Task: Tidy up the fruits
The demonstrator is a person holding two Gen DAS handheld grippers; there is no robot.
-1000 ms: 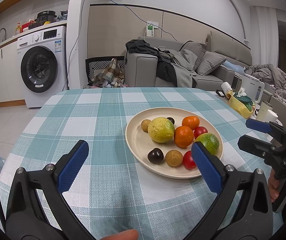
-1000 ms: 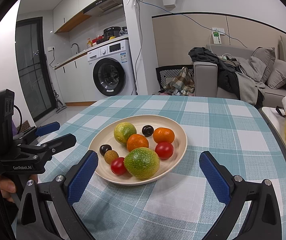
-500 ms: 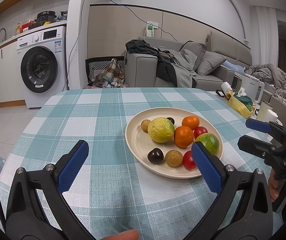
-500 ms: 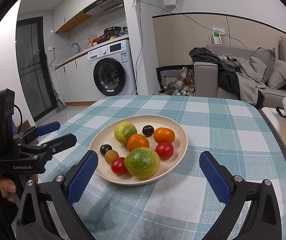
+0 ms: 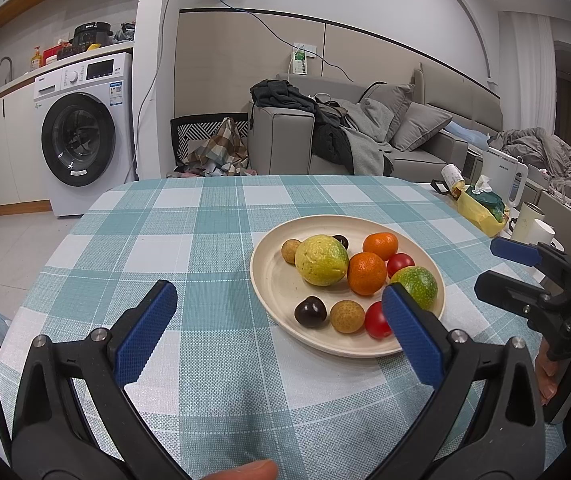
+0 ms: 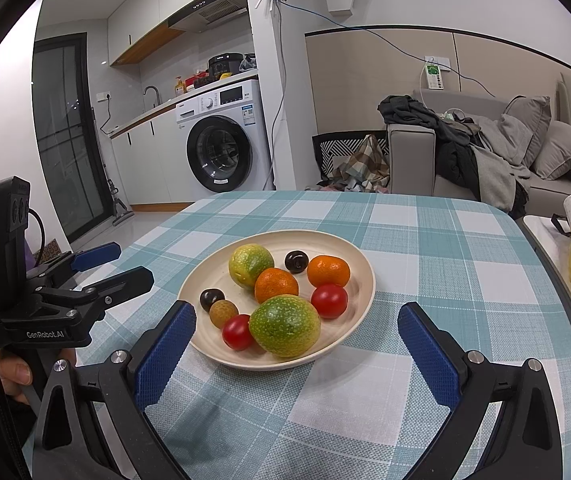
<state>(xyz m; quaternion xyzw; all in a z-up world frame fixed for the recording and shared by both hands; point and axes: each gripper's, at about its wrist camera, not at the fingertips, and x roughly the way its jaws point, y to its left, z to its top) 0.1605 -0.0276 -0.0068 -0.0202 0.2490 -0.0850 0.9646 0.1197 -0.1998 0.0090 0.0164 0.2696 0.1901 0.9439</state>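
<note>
Both wrist views face the plate [image 5: 273, 300] closely, from its opposite sides.

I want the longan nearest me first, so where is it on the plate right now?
In the right wrist view the longan lies at the plate's near left, between the dark cherry and a red tomato.

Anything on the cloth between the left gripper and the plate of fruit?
No. In the left wrist view, only bare checked tablecloth lies between the open left gripper and the plate.

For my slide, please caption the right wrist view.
Open right tool faces a plate of mixed fruit on a checked tablecloth.
</note>
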